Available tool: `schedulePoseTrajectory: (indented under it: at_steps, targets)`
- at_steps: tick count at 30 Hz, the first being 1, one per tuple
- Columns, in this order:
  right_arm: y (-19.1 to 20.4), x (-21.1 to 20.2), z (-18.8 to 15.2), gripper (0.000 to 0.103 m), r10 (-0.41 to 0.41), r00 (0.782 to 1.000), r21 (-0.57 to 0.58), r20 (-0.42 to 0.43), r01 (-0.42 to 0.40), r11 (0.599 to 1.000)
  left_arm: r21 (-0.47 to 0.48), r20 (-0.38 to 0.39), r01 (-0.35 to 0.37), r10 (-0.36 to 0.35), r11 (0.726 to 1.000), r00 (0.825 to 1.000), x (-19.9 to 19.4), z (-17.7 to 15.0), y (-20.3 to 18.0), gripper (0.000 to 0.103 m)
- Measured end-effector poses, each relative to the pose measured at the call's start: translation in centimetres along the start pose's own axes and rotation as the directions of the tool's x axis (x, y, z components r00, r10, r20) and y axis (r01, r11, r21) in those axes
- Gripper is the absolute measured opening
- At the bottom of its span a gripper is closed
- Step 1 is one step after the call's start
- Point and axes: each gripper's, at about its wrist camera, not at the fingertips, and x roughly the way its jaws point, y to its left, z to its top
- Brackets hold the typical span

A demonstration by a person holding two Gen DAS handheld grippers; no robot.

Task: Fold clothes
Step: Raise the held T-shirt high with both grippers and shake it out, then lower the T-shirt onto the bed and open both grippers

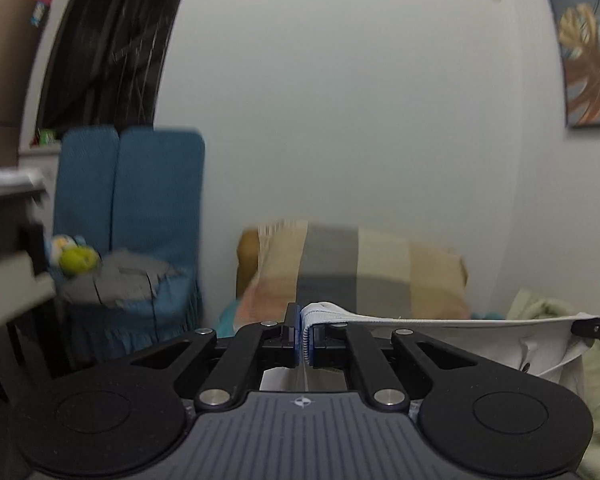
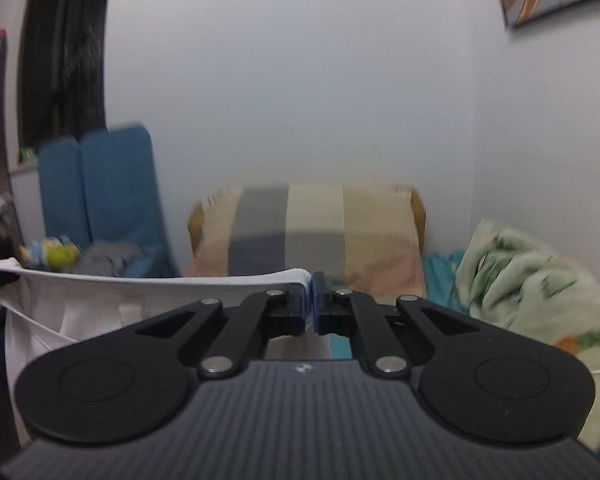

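Right now the left gripper (image 1: 305, 334) is pinching 1 end of a white garment's (image 1: 440, 326) ribbed hem, and the right gripper (image 2: 310, 300) is clamping the other, stretching it taut between them in the air before a striped pillow (image 2: 312, 228).
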Motion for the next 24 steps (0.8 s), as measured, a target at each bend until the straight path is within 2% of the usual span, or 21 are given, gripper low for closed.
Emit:
schedulePoseTrajectory:
  at_steps: [4, 7, 11, 13, 15, 16, 17, 18, 20, 21, 22, 24]
  targets:
    - [-0.6, 11.2, -6.9, 0.006, 0.003, 0.991, -0.012, -0.135, -0.005, 1.0, 0.021, -0.132, -0.034, 0.037, 0.999, 0.991, 11.6, -8.0, 1.1, 0.005]
    - [-0.9, 16.8, -11.5, 0.006, 0.019, 0.977, 0.0, -0.213, -0.019, 1.0, 0.047, -0.21, -0.039, 0.048, 0.998, 0.977, 17.2, -12.8, 1.9, 0.005]
    - [-3.4, 21.0, -15.0, 0.007, 0.134, 0.947, 0.189, -0.291, -0.08, 0.979, 0.027, -0.275, -0.012, 0.019, 1.0, 0.961, 21.0, -16.1, 3.0, 0.007]
    - [-4.7, 22.1, -15.8, 0.009, 0.199, 0.932, 0.277, -0.304, -0.113, 0.954, 0.007, -0.296, 0.005, -0.003, 1.0, 0.955, 22.2, -17.0, 3.5, 0.019]
    - [-5.2, 22.9, -16.2, 0.011, 0.243, 0.916, 0.312, -0.32, -0.14, 0.94, -0.016, -0.313, 0.015, -0.02, 1.0, 0.949, 22.8, -17.0, 3.9, 0.029]
    - [-5.4, 23.3, -16.3, 0.015, 0.26, 0.907, 0.319, -0.33, -0.152, 0.935, -0.024, -0.32, 0.022, -0.028, 0.999, 0.947, 22.7, -16.8, 4.0, 0.038]
    - [-5.5, 23.6, -16.4, 0.025, 0.277, 0.9, 0.325, -0.337, -0.165, 0.931, -0.028, -0.324, 0.036, -0.043, 0.999, 0.945, 22.5, -16.6, 4.1, 0.048]
    - [-5.5, 23.7, -16.3, 0.033, 0.295, 0.893, 0.329, -0.34, -0.18, 0.927, -0.031, -0.327, 0.052, -0.06, 0.998, 0.943, 22.3, -16.5, 4.3, 0.052]
    - [-5.6, 23.8, -16.3, 0.078, 0.329, 0.879, 0.338, -0.346, -0.21, 0.917, -0.026, -0.341, 0.106, -0.109, 0.994, 0.934, 21.4, -15.7, 4.3, 0.066]
    - [-5.6, 23.9, -16.3, 0.086, 0.346, 0.871, 0.343, -0.348, -0.225, 0.912, -0.024, -0.349, 0.131, -0.131, 0.991, 0.928, 21.1, -15.4, 4.4, 0.068]
    - [-5.6, 24.0, -16.2, 0.088, 0.363, 0.863, 0.347, -0.351, -0.24, 0.907, -0.022, -0.358, 0.154, -0.151, 0.988, 0.922, 20.8, -15.2, 4.6, 0.072]
    - [-5.2, 24.1, -16.1, 0.088, 0.391, 0.845, 0.34, -0.366, -0.269, 0.901, -0.037, -0.366, 0.199, -0.199, 0.979, 0.909, 19.7, -14.8, 5.1, 0.08]
